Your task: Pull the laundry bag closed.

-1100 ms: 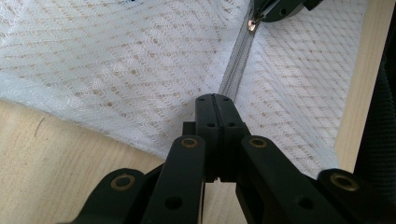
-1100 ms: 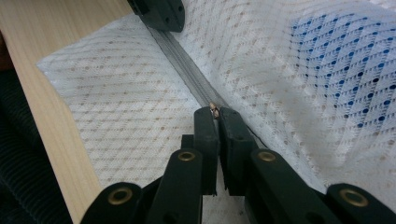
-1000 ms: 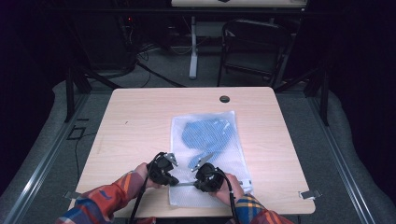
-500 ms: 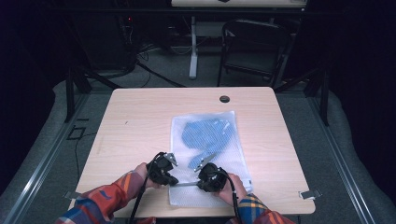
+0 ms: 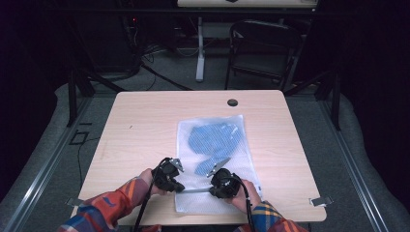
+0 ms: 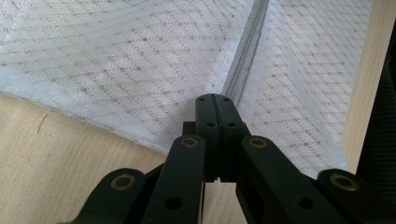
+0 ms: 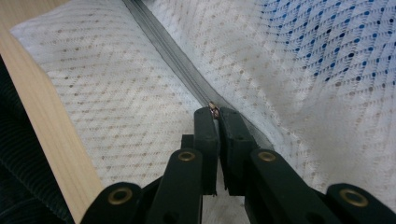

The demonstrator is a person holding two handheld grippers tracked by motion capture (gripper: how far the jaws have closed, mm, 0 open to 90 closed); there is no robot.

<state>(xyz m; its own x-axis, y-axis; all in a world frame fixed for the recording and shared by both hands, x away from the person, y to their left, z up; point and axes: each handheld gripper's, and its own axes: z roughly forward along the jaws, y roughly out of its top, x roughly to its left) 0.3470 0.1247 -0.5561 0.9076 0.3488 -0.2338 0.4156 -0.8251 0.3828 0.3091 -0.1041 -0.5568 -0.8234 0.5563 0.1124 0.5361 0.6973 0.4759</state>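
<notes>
Item: white mesh bag (image 5: 212, 159), zippered, lying flat on the light wood tabletop (image 5: 145, 125), right of centre and reaching to the near edge. Contents: blue cloth (image 5: 212, 142) with a fine pattern, seen through the mesh in the far half of the bag.

Zipper (image 6: 245, 49): grey, running left to right across the near part of the bag, between the two grippers.

Left gripper (image 5: 177, 182): held in the person's left hand (image 5: 147, 180) at the bag's near left corner. Jaws closed flat together, pinching the mesh at the end of the zipper line; in the left gripper view the fabric rises in a fold to the jaw tips.

Right gripper (image 5: 212, 189): held in the right hand (image 5: 241, 191), just right of the left one, over the near part of the bag. Jaws drawn narrow, clamped on the small metal zipper pull (image 7: 214, 109), which shows between their tips in the right gripper view.

Person: plaid sleeves (image 5: 104, 210) entering from the near edge.

Surroundings: round dark grommet (image 5: 232, 102) at the far edge of the tabletop; dark chair (image 5: 263, 48) on the floor beyond.
</notes>
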